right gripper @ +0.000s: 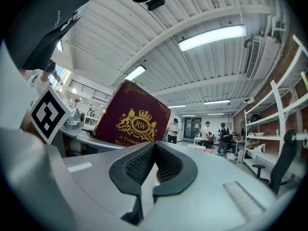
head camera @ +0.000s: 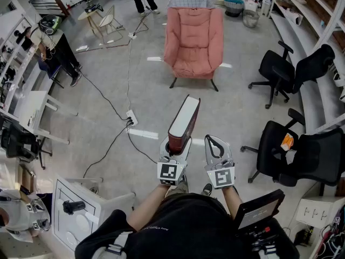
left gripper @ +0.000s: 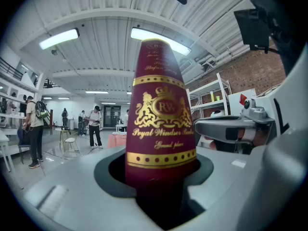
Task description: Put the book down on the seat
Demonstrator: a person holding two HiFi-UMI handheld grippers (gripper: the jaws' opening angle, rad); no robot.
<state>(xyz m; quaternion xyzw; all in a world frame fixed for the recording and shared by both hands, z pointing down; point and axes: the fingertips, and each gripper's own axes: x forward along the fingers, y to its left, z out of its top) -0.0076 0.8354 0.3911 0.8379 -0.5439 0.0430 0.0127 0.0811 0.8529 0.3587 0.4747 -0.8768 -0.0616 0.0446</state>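
Note:
A thick maroon book (head camera: 184, 120) with gold print stands nearly upright, its lower end clamped in my left gripper (head camera: 175, 142). In the left gripper view the book's spine (left gripper: 161, 129) rises straight out from between the jaws of that gripper (left gripper: 161, 179), which press on it from both sides. My right gripper (head camera: 214, 143) hangs beside it on the right, shut with nothing in it; its pads (right gripper: 144, 165) meet, and the book's cover (right gripper: 132, 119) shows to their left. The seat, a pink armchair (head camera: 193, 39), stands on the floor ahead with nothing on its cushion.
Black office chairs (head camera: 280, 69) (head camera: 280, 150) stand to the right, beside long shelves (head camera: 312, 15). A power strip with cables (head camera: 131, 117) lies on the floor to the left. A white table (head camera: 81, 209) is at the lower left. People stand further back on the left.

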